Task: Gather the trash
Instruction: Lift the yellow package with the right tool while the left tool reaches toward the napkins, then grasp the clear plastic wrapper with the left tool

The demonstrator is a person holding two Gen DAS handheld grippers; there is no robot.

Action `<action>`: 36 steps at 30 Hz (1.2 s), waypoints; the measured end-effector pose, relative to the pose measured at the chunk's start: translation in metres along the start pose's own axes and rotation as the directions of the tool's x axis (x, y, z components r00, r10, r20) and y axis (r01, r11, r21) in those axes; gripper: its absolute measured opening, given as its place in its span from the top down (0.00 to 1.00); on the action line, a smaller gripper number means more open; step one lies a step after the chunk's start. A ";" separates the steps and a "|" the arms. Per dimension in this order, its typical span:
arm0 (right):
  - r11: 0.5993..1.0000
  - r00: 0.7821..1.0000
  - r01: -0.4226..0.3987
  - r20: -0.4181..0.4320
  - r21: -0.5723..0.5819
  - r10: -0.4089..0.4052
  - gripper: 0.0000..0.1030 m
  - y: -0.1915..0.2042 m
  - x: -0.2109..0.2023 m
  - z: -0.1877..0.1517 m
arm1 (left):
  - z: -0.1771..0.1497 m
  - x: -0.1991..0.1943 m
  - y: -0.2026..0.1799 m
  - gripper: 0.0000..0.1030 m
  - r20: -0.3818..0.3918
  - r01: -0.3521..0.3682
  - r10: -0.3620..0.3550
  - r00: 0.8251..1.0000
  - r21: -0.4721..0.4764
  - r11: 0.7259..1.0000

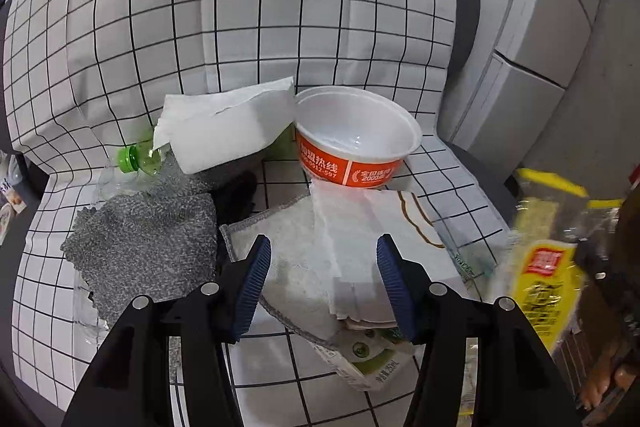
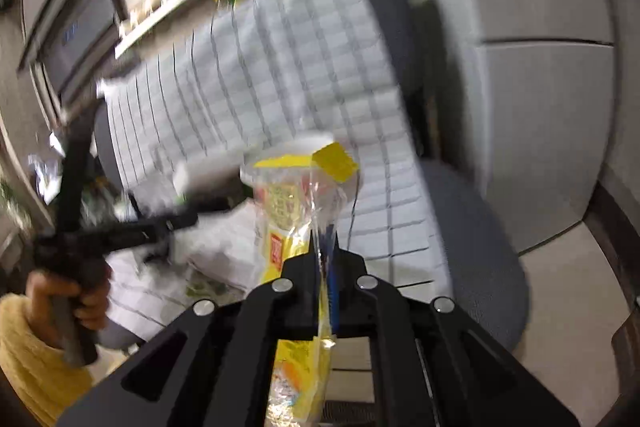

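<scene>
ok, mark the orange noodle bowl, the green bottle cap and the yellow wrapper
orange noodle bowl [image 1: 354,167], left wrist view, on its orange outer wall.
green bottle cap [image 1: 127,159], left wrist view, on the cap's ribbed side.
yellow wrapper [image 2: 280,247], right wrist view, on the printed panel ahead of the shut right gripper [image 2: 322,247].

Bottle [image 1: 140,163] half hidden under tissue [image 1: 224,123]; carton [image 1: 368,359] mostly buried beneath cloth [image 1: 288,259]; wrapper [image 1: 548,279] motion-blurred, print unreadable.

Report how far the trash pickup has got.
Done: nothing visibly binned; no bin shows. In hand: the right gripper is shut on the yellow wrapper, lifted. The left gripper hangs open. Left on the checked cover: orange bowl, green-capped bottle, tissue, carton.
</scene>
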State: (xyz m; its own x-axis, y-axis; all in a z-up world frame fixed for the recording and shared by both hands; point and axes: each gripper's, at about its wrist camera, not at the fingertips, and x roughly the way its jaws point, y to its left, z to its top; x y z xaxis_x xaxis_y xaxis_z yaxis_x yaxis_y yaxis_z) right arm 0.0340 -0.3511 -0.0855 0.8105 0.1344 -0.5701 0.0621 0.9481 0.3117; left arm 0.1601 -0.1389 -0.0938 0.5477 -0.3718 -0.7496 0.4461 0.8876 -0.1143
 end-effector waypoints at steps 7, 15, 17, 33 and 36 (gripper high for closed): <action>0.988 0.964 0.046 -0.254 -0.146 -0.082 0.96 0.020 0.087 -0.032 | -0.004 0.019 0.004 0.45 -0.054 0.064 -0.066 0.996 -0.024 0.998; 0.987 0.958 0.069 -0.265 -0.146 -0.107 0.96 0.026 0.097 -0.041 | 0.002 0.046 -0.016 0.45 -0.109 0.103 -0.099 0.989 0.032 0.994; 0.988 0.958 0.066 -0.267 -0.141 -0.102 0.96 0.025 0.097 -0.043 | 0.003 0.049 -0.020 0.45 -0.118 0.119 -0.113 0.987 0.041 0.992; 0.999 0.965 0.007 -0.261 -0.045 -0.019 0.96 0.012 0.099 -0.044 | 0.003 0.053 -0.042 0.98 -0.128 0.242 -0.236 0.963 0.038 0.969; 1.000 0.969 -0.008 -0.246 -0.016 0.004 0.96 0.009 0.096 -0.043 | 0.003 0.045 -0.043 0.99 -0.100 0.223 -0.217 0.971 0.050 0.974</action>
State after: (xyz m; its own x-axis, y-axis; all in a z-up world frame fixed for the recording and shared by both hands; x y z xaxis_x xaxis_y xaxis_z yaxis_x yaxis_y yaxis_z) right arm 0.0873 -0.3168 -0.1704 0.6427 0.2050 -0.7382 0.0458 0.9515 0.3041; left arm 0.1680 -0.1951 -0.1206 0.3646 -0.5264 -0.7681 0.5918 0.7678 -0.2453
